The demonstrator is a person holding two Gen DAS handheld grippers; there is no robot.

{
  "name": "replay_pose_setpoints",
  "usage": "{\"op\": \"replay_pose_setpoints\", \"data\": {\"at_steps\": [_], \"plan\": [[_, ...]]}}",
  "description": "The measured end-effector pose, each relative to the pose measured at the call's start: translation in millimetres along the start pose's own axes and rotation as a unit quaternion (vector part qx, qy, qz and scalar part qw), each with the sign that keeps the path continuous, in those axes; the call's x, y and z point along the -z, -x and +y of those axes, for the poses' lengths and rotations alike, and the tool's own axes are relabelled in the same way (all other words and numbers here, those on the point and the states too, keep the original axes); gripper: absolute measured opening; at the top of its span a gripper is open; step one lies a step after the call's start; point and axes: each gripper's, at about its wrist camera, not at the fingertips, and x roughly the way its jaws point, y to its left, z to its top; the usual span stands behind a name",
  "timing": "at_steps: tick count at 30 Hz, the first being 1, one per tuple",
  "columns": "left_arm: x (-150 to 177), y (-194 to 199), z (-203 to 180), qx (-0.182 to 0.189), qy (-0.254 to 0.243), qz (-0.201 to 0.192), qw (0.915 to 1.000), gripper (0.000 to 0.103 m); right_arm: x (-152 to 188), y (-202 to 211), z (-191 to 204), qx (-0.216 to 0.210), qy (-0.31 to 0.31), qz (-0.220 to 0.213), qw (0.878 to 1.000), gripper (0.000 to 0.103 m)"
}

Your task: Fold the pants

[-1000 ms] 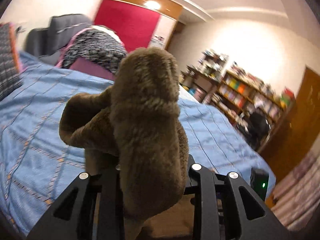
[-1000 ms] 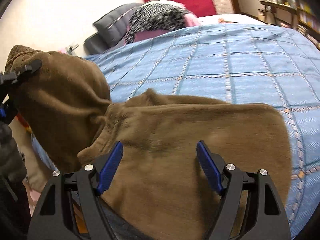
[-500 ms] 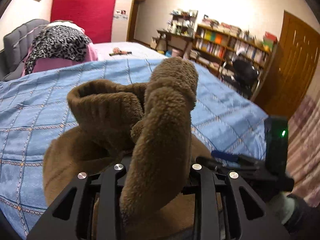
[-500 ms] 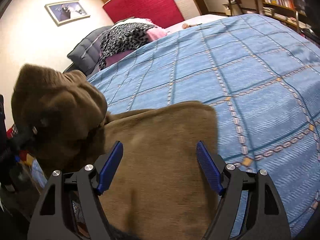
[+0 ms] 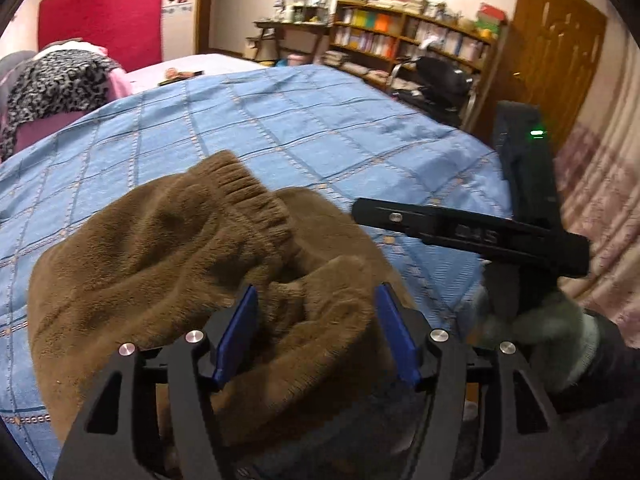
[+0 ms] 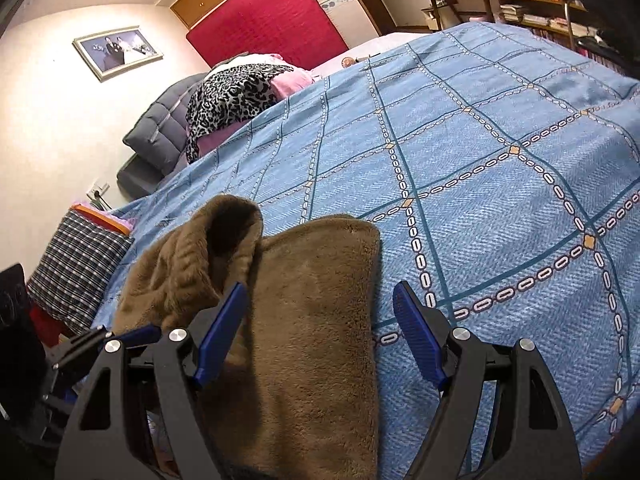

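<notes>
Brown fleece pants (image 5: 160,264) lie bunched on the blue bedspread (image 5: 304,120), a ribbed cuff (image 5: 248,192) on top. My left gripper (image 5: 318,332) hovers over the near end. Its jaws are opening, and a hump of fleece sits loosely between the blue pads (image 5: 240,332) without being pinched. In the right wrist view the pants (image 6: 320,280) form a folded slab with a raised fold (image 6: 224,232) at the left. My right gripper (image 6: 320,336) stands open just above that slab, gripping nothing. It also shows as a black bar (image 5: 460,232) held by a gloved hand (image 5: 540,328).
A leopard-print throw (image 6: 232,96) and a grey pillow (image 6: 160,128) lie at the head of the bed. A plaid cushion (image 6: 76,272) sits at the left bedside. Bookshelves (image 5: 400,40), a black chair (image 5: 440,76) and a wooden door (image 5: 560,60) stand beyond the far side.
My left gripper came down to the bed with the raised pant end, and its jaws parted and let the fleece go. The right gripper shifted sideways over the pants and stayed open.
</notes>
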Motion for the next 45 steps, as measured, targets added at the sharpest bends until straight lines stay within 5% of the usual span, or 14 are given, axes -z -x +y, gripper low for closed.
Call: {"op": "replay_pose_setpoints", "data": {"at_steps": [6, 18, 21, 24, 27, 30, 32, 36, 41, 43, 45], "plan": [[0.9, 20.3, 12.4, 0.021, 0.025, -0.008, 0.9994, 0.063, -0.7, -1.5, 8.9, -0.056, -0.012, 0.018, 0.998, 0.077], [17.5, 62.7, 78.0, -0.047, 0.111, -0.048, 0.9916, 0.063, -20.5, -20.9, 53.3, -0.156, 0.017, 0.051, 0.986, 0.076], [25.2, 66.4, 88.9, -0.058, 0.122, -0.046, 0.9898, 0.063, -18.8, -42.6, 63.6, -0.144, 0.043, 0.08, 0.985, 0.075], [29.5, 66.1, 93.1, -0.063, 0.124, -0.043, 0.9893, 0.063, -14.1, -61.4, 65.2, -0.124, 0.04, 0.111, 0.985, 0.054], [32.5, 67.1, 95.3, -0.067, 0.122, -0.042, 0.9893, 0.063, -16.8, -49.0, 71.5, -0.15, 0.044, 0.103, 0.982, 0.033], [32.4, 67.4, 101.1, -0.066, 0.126, -0.04, 0.989, 0.063, -20.1, -28.0, 76.9, -0.188, 0.044, 0.093, 0.977, 0.03], [31.8, 70.2, 104.6, -0.067, 0.128, -0.044, 0.9885, 0.063, -23.1, -10.4, 77.4, -0.2, 0.043, 0.085, 0.975, 0.017], [29.9, 81.1, 111.2, -0.06, 0.137, -0.062, 0.9867, 0.064, -14.0, 10.9, 73.2, -0.216, 0.022, 0.092, 0.972, 0.017], [26.1, 74.3, 114.4, -0.053, 0.139, -0.064, 0.9867, 0.072, 0.6, -0.8, 57.4, -0.169, 0.0, 0.111, 0.979, 0.021], [27.1, 66.6, 111.2, -0.053, 0.131, -0.052, 0.9886, 0.072, -0.1, -8.1, 52.3, -0.162, -0.018, 0.11, 0.98, 0.058], [30.9, 57.0, 106.6, -0.052, 0.121, -0.038, 0.9906, 0.072, -2.8, -11.3, 50.8, -0.156, -0.02, 0.095, 0.983, 0.062]]}}
